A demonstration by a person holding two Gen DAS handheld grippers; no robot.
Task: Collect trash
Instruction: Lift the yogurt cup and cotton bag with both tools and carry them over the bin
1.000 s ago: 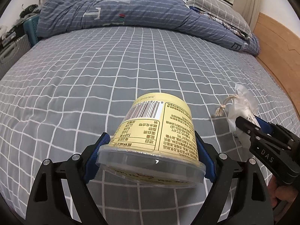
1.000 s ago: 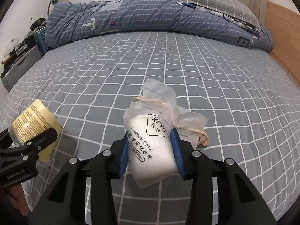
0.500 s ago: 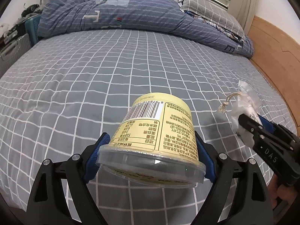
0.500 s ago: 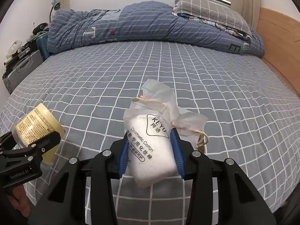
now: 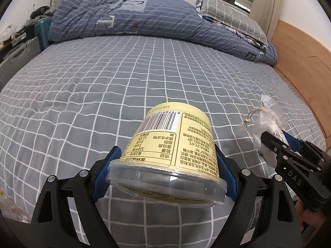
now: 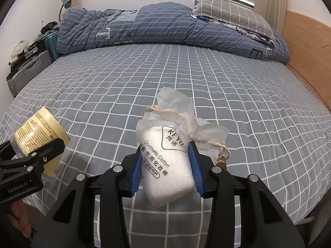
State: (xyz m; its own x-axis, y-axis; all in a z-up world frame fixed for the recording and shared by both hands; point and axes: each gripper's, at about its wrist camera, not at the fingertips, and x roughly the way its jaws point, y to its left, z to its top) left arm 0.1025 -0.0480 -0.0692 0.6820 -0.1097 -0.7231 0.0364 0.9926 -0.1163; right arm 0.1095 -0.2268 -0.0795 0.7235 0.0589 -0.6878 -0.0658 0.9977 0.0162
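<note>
My left gripper (image 5: 165,173) is shut on a pale yellow cup (image 5: 171,144) with a barcode and a clear lid, held above the near part of the bed. My right gripper (image 6: 166,171) is shut on a white cosmetic cotton bag (image 6: 165,155) tied with twine, also lifted above the bed. The cup shows in the right wrist view (image 6: 39,136) at the left, and the bag shows in the left wrist view (image 5: 269,119) at the right.
The bed (image 5: 103,86) has a grey checked sheet. A blue quilt (image 5: 144,22) and a grey pillow (image 5: 229,14) lie at its far end. A wooden headboard (image 5: 306,62) runs along the right. A suitcase (image 6: 26,72) and clutter stand at the left.
Both grippers have risen and drawn back from the bed with the cup and the bag held; more of the window and far wall shows.
</note>
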